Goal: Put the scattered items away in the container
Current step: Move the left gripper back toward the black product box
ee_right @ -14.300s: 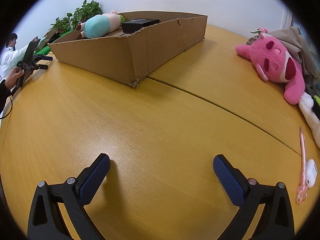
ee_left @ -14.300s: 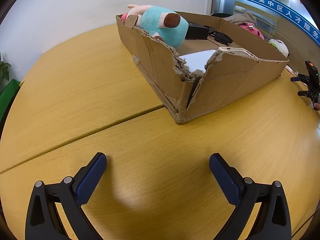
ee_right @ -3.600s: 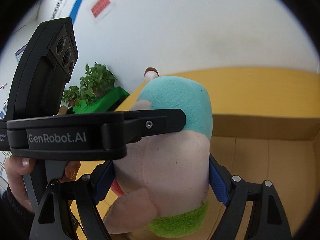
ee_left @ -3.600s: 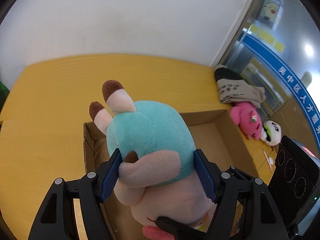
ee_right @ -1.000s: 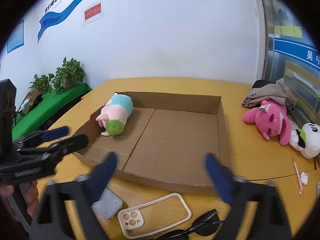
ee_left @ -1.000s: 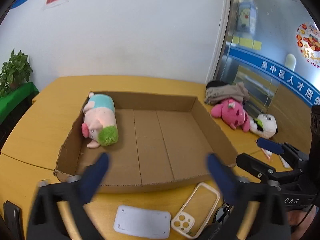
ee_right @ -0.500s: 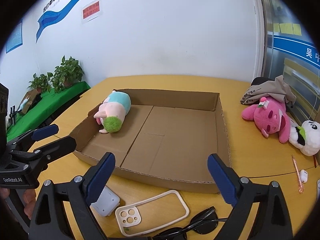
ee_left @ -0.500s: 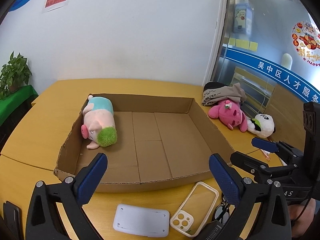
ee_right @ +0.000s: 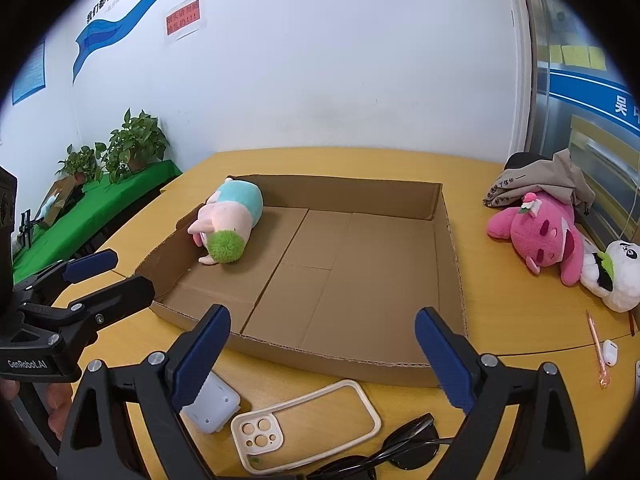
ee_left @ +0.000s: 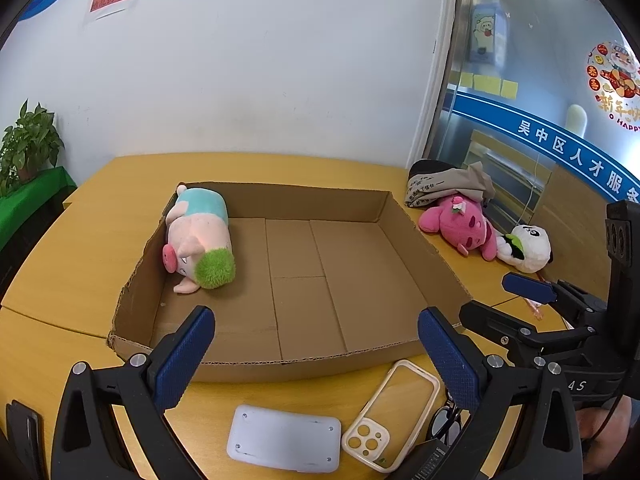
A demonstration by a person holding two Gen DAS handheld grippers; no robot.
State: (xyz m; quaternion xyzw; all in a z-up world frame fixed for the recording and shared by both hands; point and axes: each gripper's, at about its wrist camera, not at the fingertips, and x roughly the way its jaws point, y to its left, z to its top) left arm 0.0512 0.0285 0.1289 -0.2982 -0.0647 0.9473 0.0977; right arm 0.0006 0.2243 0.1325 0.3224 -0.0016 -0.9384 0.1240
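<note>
A shallow cardboard box (ee_left: pixel 320 354) (ee_right: pixel 448 216) lies on the yellow table, with a pink-and-teal plush pig (ee_left: pixel 200 236) (ee_right: pixel 230 218) in its far left corner. In front of the box lie a white flat device (ee_left: pixel 284 444) (ee_right: pixel 212 400), a cream phone case (ee_left: pixel 390 416) (ee_right: pixel 308 420) and black sunglasses (ee_right: pixel 384 456). My left gripper (ee_left: pixel 316 354) is open and empty above the near table edge. My right gripper (ee_right: pixel 322 350) is open and empty beside it, above the case.
A pink plush (ee_left: pixel 460 222) (ee_right: pixel 540 232), a panda plush (ee_left: pixel 528 248) (ee_right: pixel 616 272) and a beige cloth bag (ee_right: pixel 548 180) lie right of the box. A pink pen (ee_right: pixel 598 352) and white earbud case (ee_right: pixel 610 352) lie at the right. Potted plants (ee_right: pixel 136 140) stand left.
Both grippers have let go of the plush pig, which now lies in the box, and drawn back high over the near table edge. In the last second they barely moved.
</note>
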